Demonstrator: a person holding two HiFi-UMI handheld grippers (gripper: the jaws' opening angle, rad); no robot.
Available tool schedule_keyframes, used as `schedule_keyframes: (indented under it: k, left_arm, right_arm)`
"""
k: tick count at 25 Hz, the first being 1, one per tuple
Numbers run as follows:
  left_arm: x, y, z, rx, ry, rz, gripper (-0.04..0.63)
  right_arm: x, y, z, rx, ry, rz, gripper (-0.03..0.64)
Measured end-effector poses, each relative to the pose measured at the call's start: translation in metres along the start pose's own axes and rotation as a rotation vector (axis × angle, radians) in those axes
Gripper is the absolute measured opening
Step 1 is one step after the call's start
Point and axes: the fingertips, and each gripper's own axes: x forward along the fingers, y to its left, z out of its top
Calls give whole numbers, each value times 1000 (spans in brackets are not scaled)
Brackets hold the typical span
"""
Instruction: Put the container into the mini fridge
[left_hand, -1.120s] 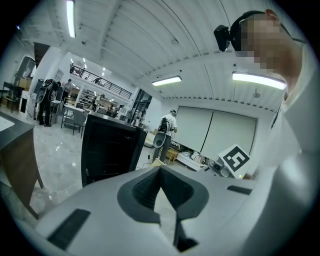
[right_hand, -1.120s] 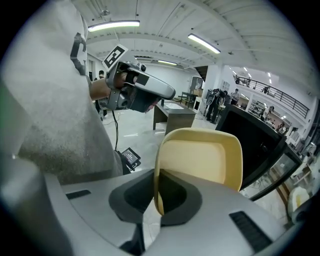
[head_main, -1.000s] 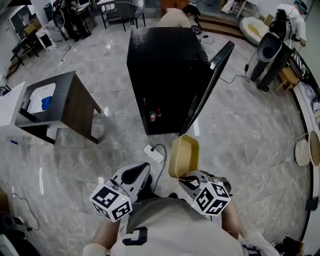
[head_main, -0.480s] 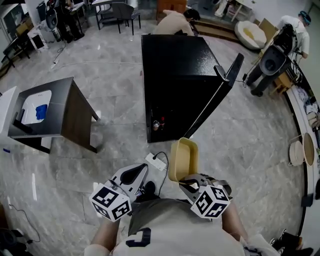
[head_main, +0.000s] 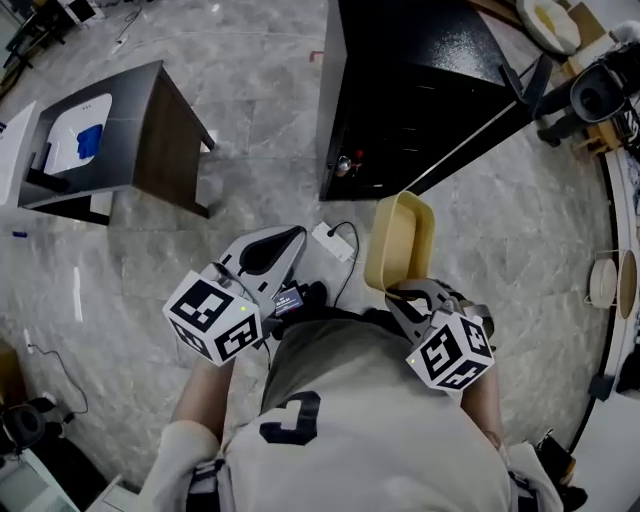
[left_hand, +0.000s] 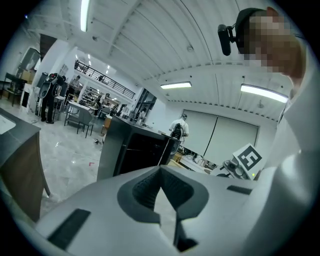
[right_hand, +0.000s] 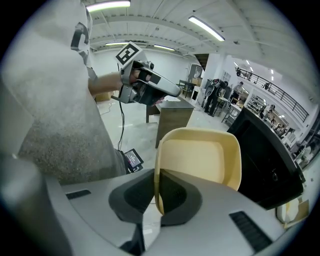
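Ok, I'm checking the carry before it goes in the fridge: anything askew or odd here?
Yes: the container hangs on its edge, opening sideways, pinched by one wall in the right tongs. It looks empty, so nothing spills. A power strip lies on the floor before the open mini fridge.

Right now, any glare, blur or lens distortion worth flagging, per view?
Head view: strong fisheye bend at the edges, streaky sheen on the floor, mini fridge interior mostly dark. Left gripper view: round vignette, ceiling lights blown out. Right gripper view: same vignette, container sharp.
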Motion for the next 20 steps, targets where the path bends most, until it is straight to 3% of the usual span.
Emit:
schedule_keyframes:
  k: [8, 13, 20]
  left_arm:
    - [22, 1, 18, 20, -14, 66, 57]
    - [53, -29, 9, -16, -7, 87, 57]
    - [121, -74, 15, 18, -9, 69, 57]
  right_arm:
    - [3, -22, -17, -44, -25, 35, 32]
    - [-12, -42, -42, -89, -45, 68, 32]
    - [-37, -86, -90, -125, -67, 62, 32]
